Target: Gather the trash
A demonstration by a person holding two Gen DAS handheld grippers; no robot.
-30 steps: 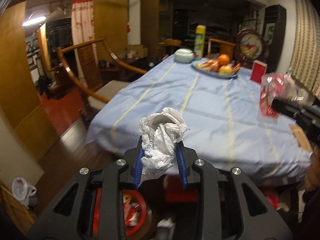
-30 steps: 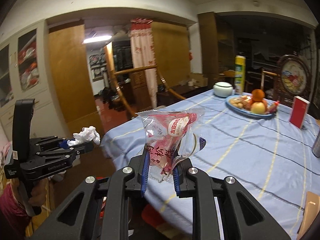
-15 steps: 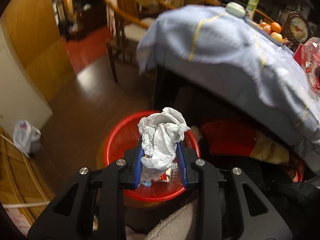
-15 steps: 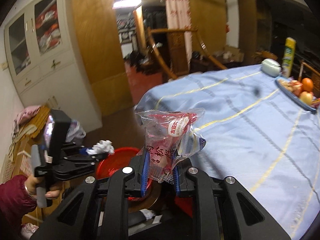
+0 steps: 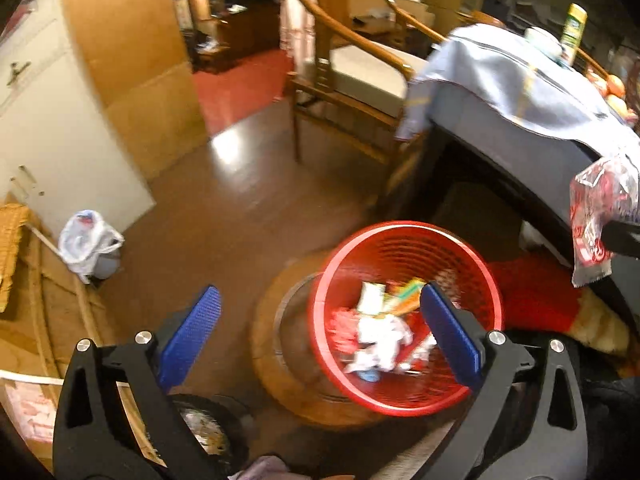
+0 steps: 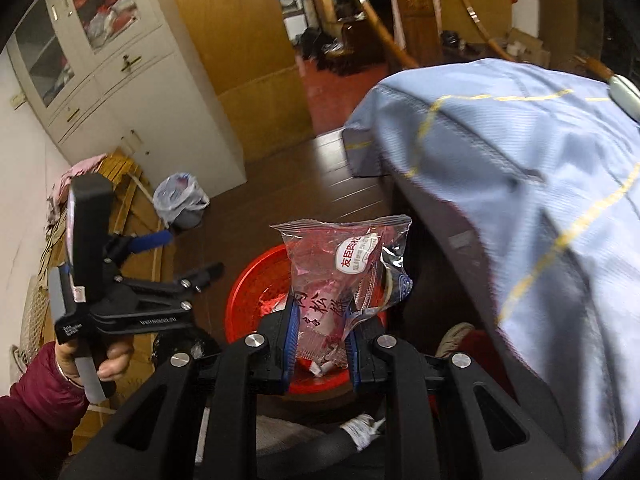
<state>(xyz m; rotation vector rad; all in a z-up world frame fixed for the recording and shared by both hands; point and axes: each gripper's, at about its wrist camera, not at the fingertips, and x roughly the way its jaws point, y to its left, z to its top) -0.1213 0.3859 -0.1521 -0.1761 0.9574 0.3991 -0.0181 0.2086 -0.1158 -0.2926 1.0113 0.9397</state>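
Left gripper (image 5: 320, 332): fingers spread wide, having just been opening; nothing between them.
Crumpled white paper (image 5: 384, 336): lying in red basket (image 5: 400, 232) among other trash.
Right gripper (image 6: 322, 336): fingers clamped on snack wrapper (image 6: 344, 264), above the basket.
Basket: on floor beside cloth-covered worktop (image 6: 520, 152).

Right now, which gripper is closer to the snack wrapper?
Right. The right gripper is shut on the snack wrapper, holding it above the red bin. The left gripper is open and empty, off to the wrapper's left.
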